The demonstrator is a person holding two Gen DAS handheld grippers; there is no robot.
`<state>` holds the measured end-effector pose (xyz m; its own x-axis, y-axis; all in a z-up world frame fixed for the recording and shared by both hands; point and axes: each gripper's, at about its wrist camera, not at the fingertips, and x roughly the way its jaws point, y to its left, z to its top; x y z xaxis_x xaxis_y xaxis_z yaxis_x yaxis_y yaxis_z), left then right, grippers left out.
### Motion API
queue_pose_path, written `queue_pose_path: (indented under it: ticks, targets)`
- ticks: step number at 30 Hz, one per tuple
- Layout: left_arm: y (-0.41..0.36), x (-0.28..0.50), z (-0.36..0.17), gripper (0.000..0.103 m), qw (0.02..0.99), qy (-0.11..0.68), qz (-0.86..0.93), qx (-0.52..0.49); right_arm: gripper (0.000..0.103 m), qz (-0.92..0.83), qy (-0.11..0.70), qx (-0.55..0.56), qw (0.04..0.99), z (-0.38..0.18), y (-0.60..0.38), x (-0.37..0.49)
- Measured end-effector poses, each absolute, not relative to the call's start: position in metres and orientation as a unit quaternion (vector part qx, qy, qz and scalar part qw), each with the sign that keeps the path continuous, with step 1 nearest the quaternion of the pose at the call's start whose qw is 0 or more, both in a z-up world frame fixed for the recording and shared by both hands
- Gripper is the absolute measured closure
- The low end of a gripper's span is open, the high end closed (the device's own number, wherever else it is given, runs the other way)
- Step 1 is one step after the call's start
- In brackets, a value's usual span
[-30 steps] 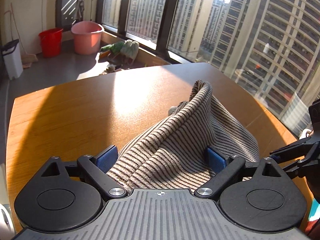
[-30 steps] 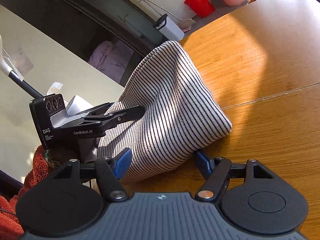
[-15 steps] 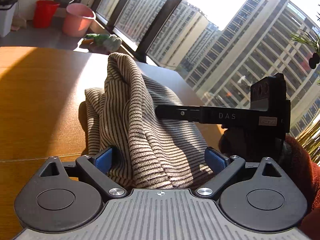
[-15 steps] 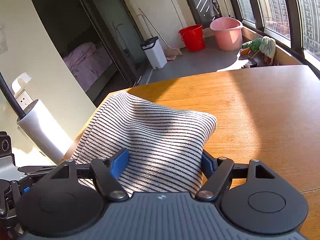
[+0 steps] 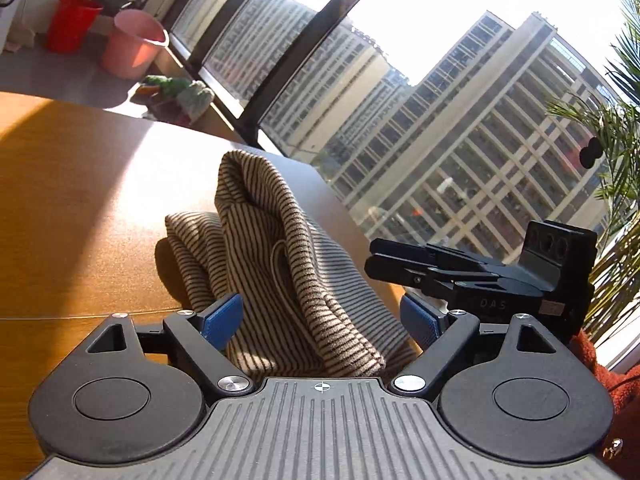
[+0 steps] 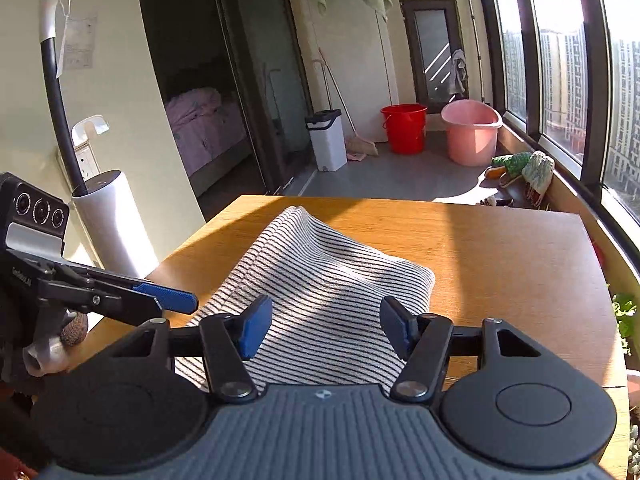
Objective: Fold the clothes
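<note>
A beige knit garment with dark stripes (image 5: 280, 248) is bunched up on the wooden table (image 5: 80, 208), its far end rising to a peak. My left gripper (image 5: 320, 320) straddles its near end. The jaws are closing, and a strip of table still shows between the cloth and the right pad (image 5: 418, 320). In the right wrist view the garment (image 6: 332, 264) runs between the blue pads of my right gripper (image 6: 326, 332), whose jaws are also closing, and the cloth lies smooth there. Each gripper shows in the other's view: the right gripper (image 5: 374, 258) and the left gripper (image 6: 180, 306).
The table's far edge (image 6: 400, 202) drops to a balcony floor with a red bucket (image 6: 404, 128), a pink tub (image 6: 472, 132) and a white bin (image 6: 326, 140). Large windows (image 5: 440, 140) run along one side. A white cylinder (image 6: 112, 224) stands by the table's left corner.
Both wrist views have rolled and swung: the left now faces the windows, the right looks level across the table. Both pairs of jaws stand narrower around the garment, which lies lower and flatter.
</note>
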<state>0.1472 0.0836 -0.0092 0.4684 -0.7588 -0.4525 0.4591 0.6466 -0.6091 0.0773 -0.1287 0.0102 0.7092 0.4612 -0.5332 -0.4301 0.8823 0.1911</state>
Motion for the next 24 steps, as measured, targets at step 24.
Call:
queue_pose_path:
  ticks: [24]
  targets:
    - [0.127, 0.135, -0.035, 0.038, 0.821, 0.395, -0.309, -0.271, 0.051, 0.292, 0.233, -0.176, 0.911, -0.025, -0.041, 0.032]
